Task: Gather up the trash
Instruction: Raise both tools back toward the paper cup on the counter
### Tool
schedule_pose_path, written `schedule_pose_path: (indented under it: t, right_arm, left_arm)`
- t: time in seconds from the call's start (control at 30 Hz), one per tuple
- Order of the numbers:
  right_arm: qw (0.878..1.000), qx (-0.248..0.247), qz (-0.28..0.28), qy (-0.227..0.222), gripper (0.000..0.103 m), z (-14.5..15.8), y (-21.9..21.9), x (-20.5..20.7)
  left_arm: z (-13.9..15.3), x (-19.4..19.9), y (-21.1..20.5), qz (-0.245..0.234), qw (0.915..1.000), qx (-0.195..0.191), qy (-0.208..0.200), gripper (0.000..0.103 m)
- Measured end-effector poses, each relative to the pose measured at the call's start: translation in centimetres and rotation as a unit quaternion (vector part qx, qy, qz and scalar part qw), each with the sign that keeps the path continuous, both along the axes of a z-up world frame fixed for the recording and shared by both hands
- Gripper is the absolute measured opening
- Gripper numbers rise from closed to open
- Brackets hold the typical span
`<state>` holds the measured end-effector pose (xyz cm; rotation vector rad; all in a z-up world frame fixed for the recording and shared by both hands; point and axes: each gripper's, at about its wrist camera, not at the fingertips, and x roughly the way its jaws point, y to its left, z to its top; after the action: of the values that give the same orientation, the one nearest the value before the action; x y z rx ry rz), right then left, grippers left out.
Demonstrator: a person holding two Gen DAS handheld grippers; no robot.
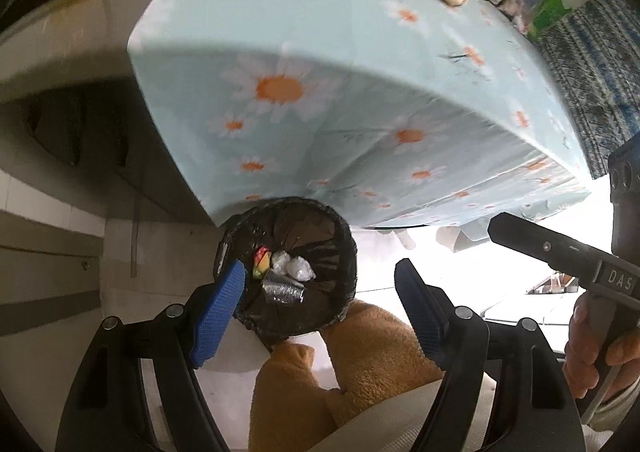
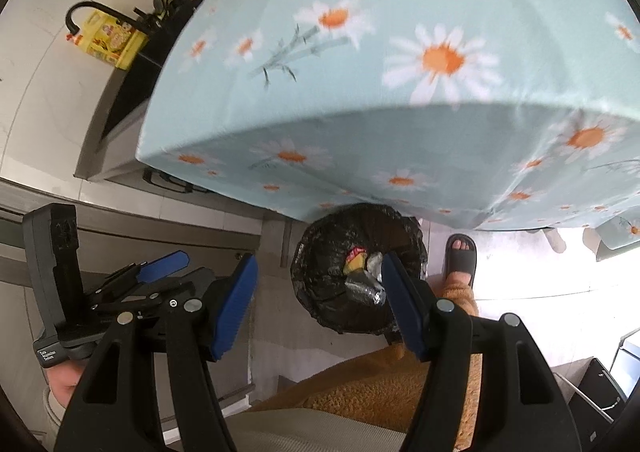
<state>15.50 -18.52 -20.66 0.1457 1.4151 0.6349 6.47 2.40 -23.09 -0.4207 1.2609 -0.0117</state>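
"DAS" is showing on the right gripper (image 1: 560, 252). One bin (image 1: 288, 268) is holding four scraps. Both grippers, left gripper (image 1: 320, 312) included, are gaping wide, empty.

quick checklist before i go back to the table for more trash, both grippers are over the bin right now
1. Left gripper open and holding nothing: ok.
2. Right gripper open and holding nothing: ok.
3. Trash inside the bin: ok, a silver foil wrapper, crumpled clear plastic and a red and yellow wrapper lie in the black liner.
4. Room left in the bin: ok, the pieces sit low in it.
5. Trash dropped on the floor around the bin: cannot tell, the grippers and orange fleece trousers hide much of it.
6. More trash on the daisy tablecloth: cannot tell, only blurred items at its far edge show.
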Motion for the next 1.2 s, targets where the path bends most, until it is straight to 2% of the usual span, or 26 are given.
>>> schedule_pose_path:
  t: [0.37, 0.63, 0.67, 0.73, 0.83, 0.87, 1.07, 1.2]
  right_arm:
    - [0.997, 0.028, -0.016, -0.075, 0.073, 6.2, -0.9, 2.3]
    - [0.993, 0.038, -0.020, -0.108, 0.081, 8.6, -0.5, 6.4]
    - [0.993, 0.038, -0.019, -0.110, 0.082, 8.8, -0.4, 6.8]
    - [0.992, 0.040, -0.020, -0.114, 0.093, 9.2, -0.4, 7.9]
    - [0.992, 0.045, -0.019, -0.114, 0.097, 9.5, 0.0, 9.6]
    - [0.992, 0.047, -0.017, -0.112, 0.097, 9.5, 0.1, 10.2]
    - [0.992, 0.038, -0.001, -0.121, 0.098, 9.6, 1.4, 13.1]
    - [0.994, 0.041, 0.001, -0.100, 0.098, 8.5, 2.2, 15.5]
  left_arm:
    - [5.6, 1.6, -0.8, -0.018, 0.9976, 0.024, -0.063, 0.075]
    - [9.1, 3.8, -0.1, -0.007, 0.9943, 0.042, -0.098, 0.075]
    - [9.4, 4.2, 0.1, -0.004, 0.9941, 0.042, -0.100, 0.075]
    - [10.1, 4.9, 0.3, 0.000, 0.9934, 0.047, -0.105, 0.075]
    - [10.4, 5.8, 0.6, 0.005, 0.9931, 0.047, -0.107, 0.078]
    - [10.5, 6.1, 0.6, 0.006, 0.9930, 0.049, -0.107, 0.082]
    - [10.5, 8.0, 1.0, 0.020, 0.9930, 0.054, -0.103, 0.083]
    - [10.5, 8.7, 1.4, 0.038, 0.9929, 0.056, -0.098, 0.091]
